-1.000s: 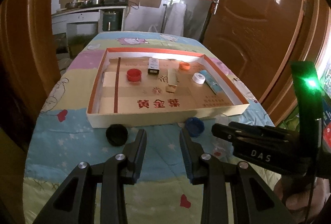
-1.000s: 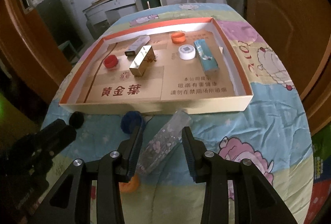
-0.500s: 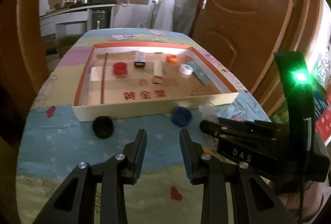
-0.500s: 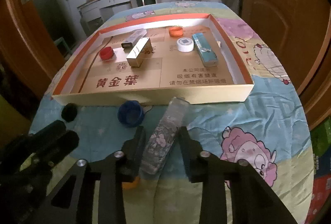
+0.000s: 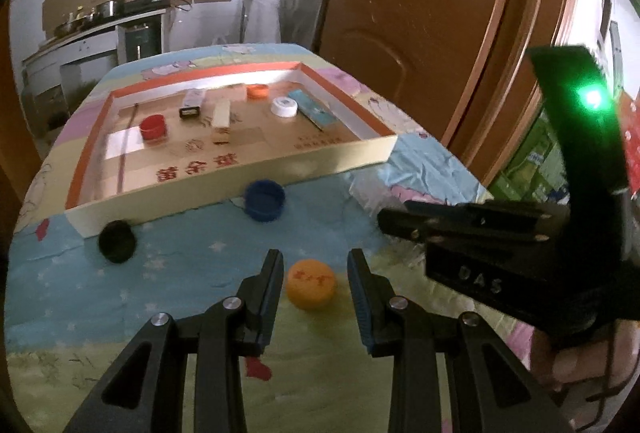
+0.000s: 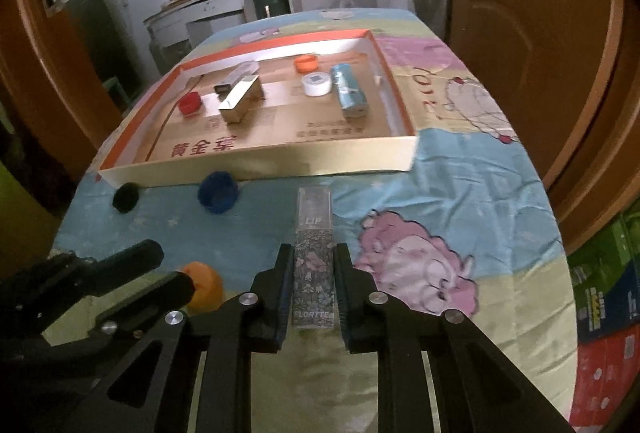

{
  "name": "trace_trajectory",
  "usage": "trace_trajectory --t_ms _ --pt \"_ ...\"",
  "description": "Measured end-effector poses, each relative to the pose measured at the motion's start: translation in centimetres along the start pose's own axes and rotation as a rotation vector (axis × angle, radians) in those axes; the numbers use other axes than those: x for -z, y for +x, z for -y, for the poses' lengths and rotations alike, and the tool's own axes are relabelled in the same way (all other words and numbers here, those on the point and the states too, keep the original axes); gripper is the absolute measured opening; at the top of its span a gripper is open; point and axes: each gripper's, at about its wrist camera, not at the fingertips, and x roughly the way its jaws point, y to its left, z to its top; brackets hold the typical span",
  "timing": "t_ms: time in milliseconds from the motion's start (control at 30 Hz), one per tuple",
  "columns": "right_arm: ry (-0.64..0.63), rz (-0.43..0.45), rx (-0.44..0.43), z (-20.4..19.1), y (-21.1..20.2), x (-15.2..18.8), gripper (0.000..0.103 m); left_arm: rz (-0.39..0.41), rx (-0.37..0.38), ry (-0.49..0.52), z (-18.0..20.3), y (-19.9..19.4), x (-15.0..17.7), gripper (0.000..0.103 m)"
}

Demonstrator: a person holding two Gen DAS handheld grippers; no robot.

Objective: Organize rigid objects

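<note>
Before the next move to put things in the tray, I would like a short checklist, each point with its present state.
1. Right tool shut on the lip box: ok; its jaws have just been closing, pads on both long sides.
2. Lip box lifted off the cloth: cannot tell.
3. Left tool open around the orange cap: ok, gaps on both sides.
4. Free floor in the tray: ok, the front part is bare.
5. Blue cap and black cap out of the box's path: ok, both left of it.
</note>
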Motion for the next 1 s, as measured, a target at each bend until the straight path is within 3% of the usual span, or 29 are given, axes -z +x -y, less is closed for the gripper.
trace_trajectory --t_ms 367,467,733,1000 --pt "0.020 0.002 -0.011 1.1 -0.1 0.6 0.020 -0.058 -0.091 0.053 0.7 2.5 0.6 0.033" --pt "0.021 0.003 -0.014 1.1 -0.1 0.7 0.020 -0.037 -0.118 0.079 1.1 2.5 0.8 0.032" --pt "0.009 0.008 -0.031 0.5 -0.3 0.6 0.020 0.003 -0.098 0.000 -0.2 1.4 0.5 0.030" --pt "-0.023 0.032 -0.039 -0.8 -0.9 -0.2 0.020 0.025 -0.155 -0.076 -1.6 -0.3 -0.2 0.030"
